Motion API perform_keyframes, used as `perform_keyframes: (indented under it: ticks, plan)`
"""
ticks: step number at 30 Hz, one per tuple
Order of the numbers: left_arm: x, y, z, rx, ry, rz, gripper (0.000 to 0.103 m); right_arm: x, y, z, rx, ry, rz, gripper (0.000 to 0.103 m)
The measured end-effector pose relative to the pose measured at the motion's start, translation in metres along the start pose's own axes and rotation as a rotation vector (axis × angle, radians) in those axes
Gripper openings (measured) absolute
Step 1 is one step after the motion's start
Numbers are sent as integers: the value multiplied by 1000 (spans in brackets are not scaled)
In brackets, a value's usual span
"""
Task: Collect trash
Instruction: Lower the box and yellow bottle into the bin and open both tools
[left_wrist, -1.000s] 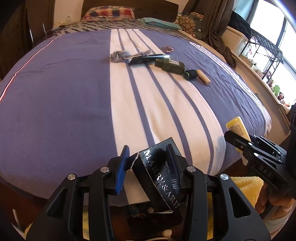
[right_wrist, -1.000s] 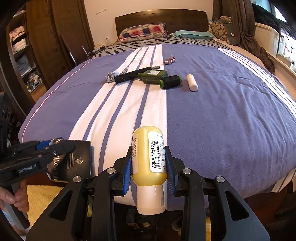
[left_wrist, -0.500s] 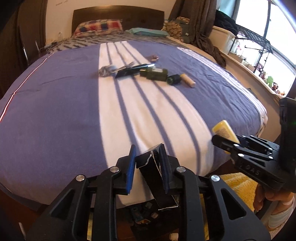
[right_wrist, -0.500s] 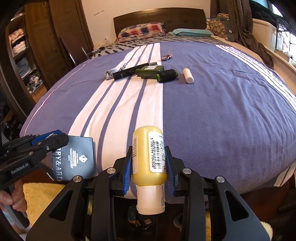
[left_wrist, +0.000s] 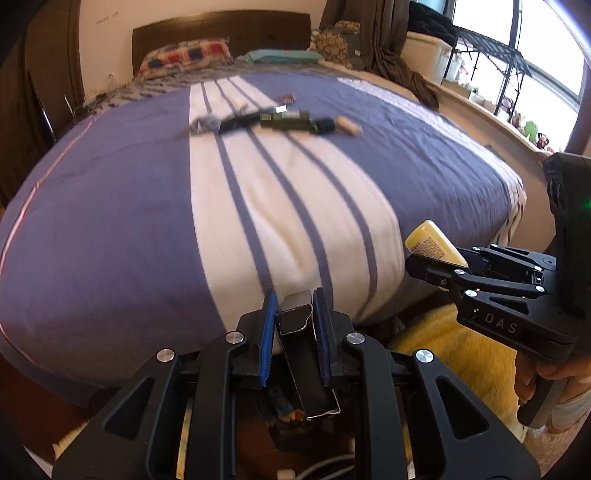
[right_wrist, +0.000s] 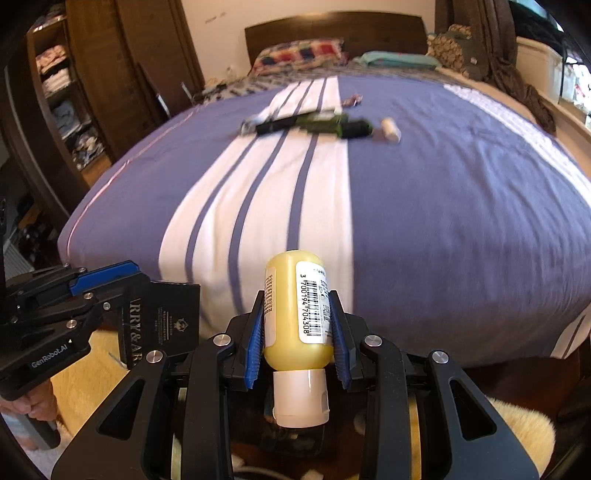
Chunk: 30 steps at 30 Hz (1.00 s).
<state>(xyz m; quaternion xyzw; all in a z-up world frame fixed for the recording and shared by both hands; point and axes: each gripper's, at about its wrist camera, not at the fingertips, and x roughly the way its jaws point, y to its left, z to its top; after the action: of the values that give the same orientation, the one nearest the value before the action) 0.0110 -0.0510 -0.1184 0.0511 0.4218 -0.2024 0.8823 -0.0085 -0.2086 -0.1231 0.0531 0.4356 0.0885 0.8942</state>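
My left gripper (left_wrist: 294, 314) is shut on a flat black box (left_wrist: 301, 354) with white lettering, held edge-on at the foot of the bed; it also shows in the right wrist view (right_wrist: 162, 321). My right gripper (right_wrist: 297, 317) is shut on a yellow bottle (right_wrist: 295, 306) with a white cap and a barcode label; the bottle also shows in the left wrist view (left_wrist: 434, 245). More trash lies in a row far up the bed: a grey wad (left_wrist: 205, 123), a black tube (left_wrist: 240, 120), a dark green bottle (left_wrist: 284, 121), a black cap (left_wrist: 324, 125) and a cream tube (left_wrist: 349, 126).
The bed (left_wrist: 110, 206) has a purple and white striped cover and pillows (left_wrist: 184, 57) at the headboard. A yellow rug (left_wrist: 450, 354) lies on the floor at the foot. A wooden wardrobe (right_wrist: 74, 92) stands left, a window ledge (left_wrist: 517, 122) right.
Both grippers have pulled back from the bed's foot and a little lower, each keeping its hold. The black box has turned from face-on to edge-on in the left gripper.
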Motion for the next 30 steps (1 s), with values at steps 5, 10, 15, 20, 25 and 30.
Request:
perform_keyframes:
  ticks: [5, 10, 15, 20, 25, 30]
  plan:
    - [17, 2, -34, -22, 84, -3, 18, 20, 6, -24, -9, 87, -2, 33]
    - [49, 6, -61, -51, 183, 0, 19, 43, 14, -47, -17, 173, 17, 33]
    - [81, 12, -87, -83, 284, -7, 19, 66, 18, -64, -7, 253, 14, 33]
    - [106, 20, -107, -120, 372, -31, 19, 86, 14, -76, 24, 328, 33, 33]
    - [118, 24, -115, -132, 415, -51, 19, 99, 11, -83, 47, 375, 46, 33]
    - [120, 25, -113, -126, 419, -39, 21, 102, 8, -82, 64, 382, 41, 34]
